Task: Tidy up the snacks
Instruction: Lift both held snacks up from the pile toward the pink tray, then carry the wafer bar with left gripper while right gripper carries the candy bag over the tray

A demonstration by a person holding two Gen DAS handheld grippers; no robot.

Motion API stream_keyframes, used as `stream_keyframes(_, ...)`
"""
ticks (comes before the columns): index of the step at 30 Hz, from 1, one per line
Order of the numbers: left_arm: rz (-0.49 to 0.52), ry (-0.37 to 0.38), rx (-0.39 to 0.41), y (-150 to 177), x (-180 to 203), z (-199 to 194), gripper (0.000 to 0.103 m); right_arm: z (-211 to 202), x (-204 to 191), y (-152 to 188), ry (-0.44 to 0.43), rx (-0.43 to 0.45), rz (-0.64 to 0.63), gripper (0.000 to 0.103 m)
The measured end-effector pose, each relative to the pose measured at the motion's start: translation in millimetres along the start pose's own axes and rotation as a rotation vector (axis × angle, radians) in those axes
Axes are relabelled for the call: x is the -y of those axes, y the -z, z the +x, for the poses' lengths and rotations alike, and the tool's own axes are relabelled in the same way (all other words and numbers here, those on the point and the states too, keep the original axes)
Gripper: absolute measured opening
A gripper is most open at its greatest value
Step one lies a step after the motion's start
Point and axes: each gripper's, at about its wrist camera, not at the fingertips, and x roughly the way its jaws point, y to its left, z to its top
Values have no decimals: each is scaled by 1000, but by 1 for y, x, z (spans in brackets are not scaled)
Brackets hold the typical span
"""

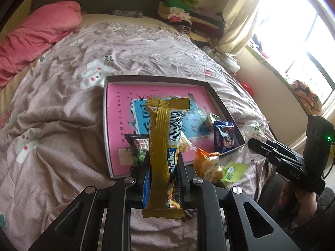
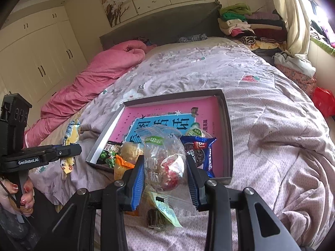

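Note:
My left gripper (image 1: pixel 162 163) is shut on a long gold snack bar (image 1: pixel 165 138) that stands upright above the near edge of the shallow pink-bottomed box (image 1: pixel 117 104). My right gripper (image 2: pixel 165 167) is shut on a clear bag with a red candy (image 2: pixel 165 159), held just in front of the box (image 2: pixel 229 138). In the box lie a blue cookie pack (image 1: pixel 224 138) (image 2: pixel 199 154), a green pea packet (image 1: pixel 139 148) (image 2: pixel 110 154) and a small green packet (image 1: pixel 212 120). In the right wrist view the left gripper (image 2: pixel 69 149) holds the bar (image 2: pixel 71 133) at the left.
An orange snack bag (image 1: pixel 206 163) (image 2: pixel 122 165) and a green-labelled bag (image 1: pixel 233 170) (image 2: pixel 167 211) lie on the quilt before the box. A pink duvet (image 1: pixel 35 37) lies at the bed's left. Folded clothes (image 2: pixel 247 25) are stacked by the headboard. A hand (image 2: pixel 21 194) grips the left tool.

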Motion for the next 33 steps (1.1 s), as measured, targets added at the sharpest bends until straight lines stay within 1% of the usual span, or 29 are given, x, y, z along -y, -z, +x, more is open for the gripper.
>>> stream_keyframes(9, -30, -27, 19, -6, -14, 1, 20, 2, -3, -6, -4, 8, -1, 38)
stream_keyframes(18, -41, -60, 31, -16, -23, 18, 20, 8, -5, -15, -2, 9, 4, 38)
stream_keyframes(23, -51, -67, 17, -18, -28, 32, 20, 12, -8, -20, 5, 7, -7, 38)
stream_keyframes(29, -50, -110, -7, -17, -33, 46, 20, 18, -12, -26, 7, 8, -14, 38)
stream_keyframes(33, -66, -118, -26, -14, -39, 53, 20, 24, -14, -30, 3, 5, -13, 38)
